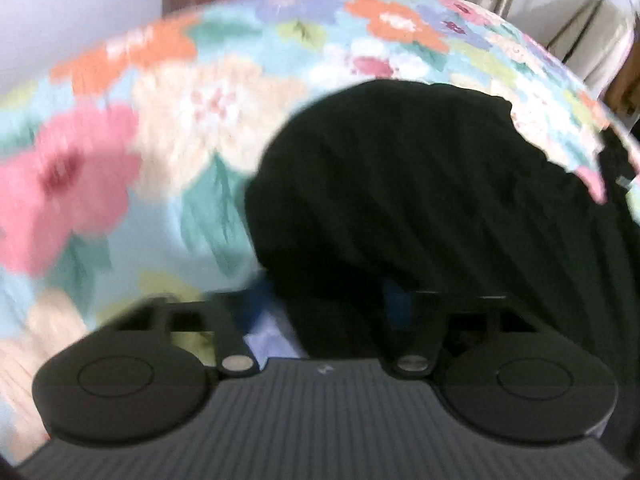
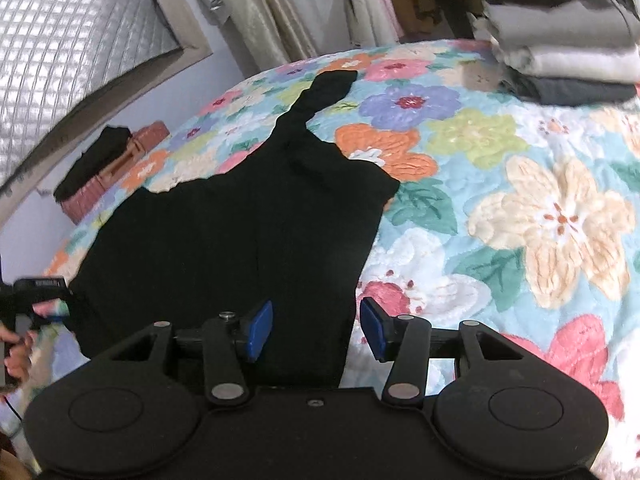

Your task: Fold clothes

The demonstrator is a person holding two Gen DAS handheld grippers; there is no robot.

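A black garment (image 2: 240,232) lies spread over the flowered bedspread (image 2: 500,184), filling the middle and lower left of the right wrist view. One narrow sleeve (image 2: 320,96) runs up toward the top centre of that frame, and the right edge of the cloth drops straight down to the lower centre.

The right gripper (image 2: 316,326) sits at the bottom of its view with its blue-padded fingers (image 2: 260,326) spread apart. The left pad stands over the black cloth and the right pad over the bedspread just past the garment's edge; nothing is held between them.

In the left wrist view, which is blurred, the same garment (image 1: 420,200) fills the centre and right of the frame and drapes down over the left gripper (image 1: 324,312). Its fingers (image 1: 396,300) are mostly covered by the cloth, so whether they are pinching it or spread I cannot tell.

At the far left edge of the right wrist view the left gripper (image 2: 40,292) shows against the garment's lower left edge, with the person's hand (image 2: 16,356) below it.

A stack of folded clothes (image 2: 560,48) in grey and pale tones rests on the bed at the upper right of the right wrist view. A brown case (image 2: 120,160) with a dark cloth on it sits beyond the bed's edge at the middle left, and curtains (image 2: 264,8) hang along the top.
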